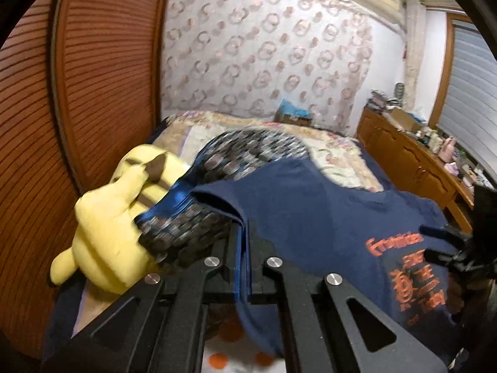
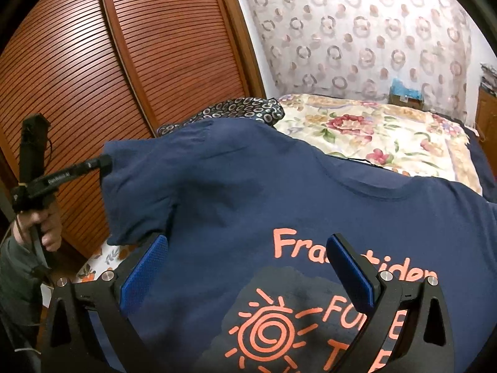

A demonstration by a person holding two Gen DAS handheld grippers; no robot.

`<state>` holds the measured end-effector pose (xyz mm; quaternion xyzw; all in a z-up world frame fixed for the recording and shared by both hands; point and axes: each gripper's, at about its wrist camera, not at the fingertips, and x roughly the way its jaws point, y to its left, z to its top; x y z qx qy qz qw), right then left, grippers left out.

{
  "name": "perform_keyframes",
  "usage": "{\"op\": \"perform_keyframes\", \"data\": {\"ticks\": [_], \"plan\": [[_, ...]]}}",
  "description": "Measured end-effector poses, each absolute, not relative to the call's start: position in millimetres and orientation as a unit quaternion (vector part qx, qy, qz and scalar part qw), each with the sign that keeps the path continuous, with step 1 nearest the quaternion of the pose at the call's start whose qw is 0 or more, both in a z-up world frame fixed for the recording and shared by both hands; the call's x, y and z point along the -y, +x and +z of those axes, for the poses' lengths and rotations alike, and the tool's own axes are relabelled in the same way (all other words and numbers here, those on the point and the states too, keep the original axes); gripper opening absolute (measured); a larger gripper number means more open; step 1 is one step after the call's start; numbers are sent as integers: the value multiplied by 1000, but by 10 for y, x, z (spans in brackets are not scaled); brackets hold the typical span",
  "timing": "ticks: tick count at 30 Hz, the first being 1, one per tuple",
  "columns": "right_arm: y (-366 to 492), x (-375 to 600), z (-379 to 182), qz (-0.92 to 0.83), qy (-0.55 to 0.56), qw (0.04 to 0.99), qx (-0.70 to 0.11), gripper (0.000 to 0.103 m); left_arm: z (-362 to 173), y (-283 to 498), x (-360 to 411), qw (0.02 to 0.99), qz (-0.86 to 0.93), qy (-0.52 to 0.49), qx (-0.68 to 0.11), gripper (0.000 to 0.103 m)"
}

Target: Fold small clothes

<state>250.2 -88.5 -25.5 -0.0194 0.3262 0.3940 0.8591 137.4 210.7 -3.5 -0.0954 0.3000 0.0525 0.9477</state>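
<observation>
T-shirt [image 1: 310, 205] sleeve betw. shut left jaws

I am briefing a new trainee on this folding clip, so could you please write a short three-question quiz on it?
1. True or false: the left gripper is shut on the navy shirt.
2. How do the jaws of the right gripper stand? A) open over the shirt B) shut on it
3. What colour is the plush toy beside the shirt?

Key: 1 true; 2 A; 3 yellow.
</observation>
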Motion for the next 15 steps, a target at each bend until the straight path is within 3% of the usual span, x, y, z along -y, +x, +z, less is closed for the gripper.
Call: {"op": "perform_keyframes", "data": {"ticks": [8,15], "plan": [[2460,1063,-204,366,-9,875,-318,102,379,1898,-1446,954,-50,-57,-290,3],[2377,1222,-213,332,5,890,-314,102,250,2437,-891,936,-102,-7,-338,3]]}}
